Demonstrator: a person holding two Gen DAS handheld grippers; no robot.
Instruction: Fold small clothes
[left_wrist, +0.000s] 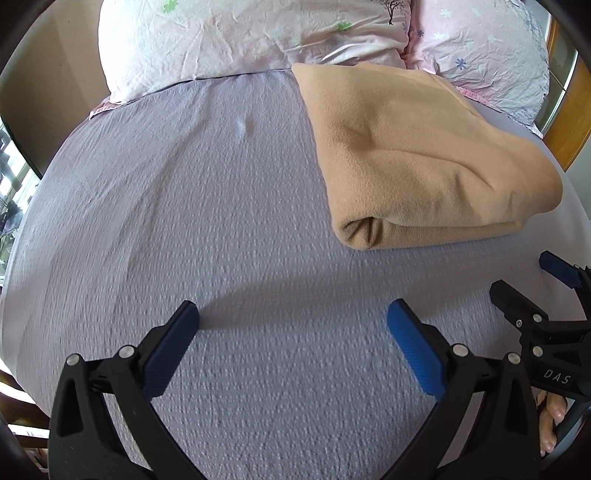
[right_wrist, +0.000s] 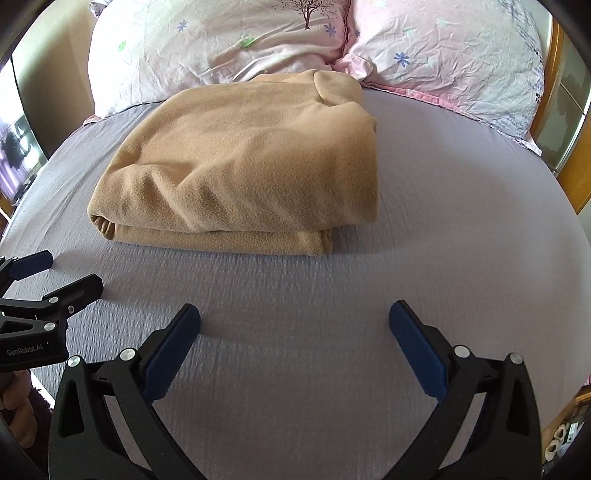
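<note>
A tan fleece garment lies folded in a thick bundle on the grey bed sheet, near the pillows. It also shows in the right wrist view, in the middle of the bed. My left gripper is open and empty, above bare sheet to the left of the bundle and nearer than it. My right gripper is open and empty, above bare sheet in front of the bundle. Each gripper shows at the edge of the other's view, the right one and the left one, both open.
Two pink floral pillows lie at the head of the bed behind the bundle. A wooden bed frame runs along the right side. The sheet spreads wide around the bundle.
</note>
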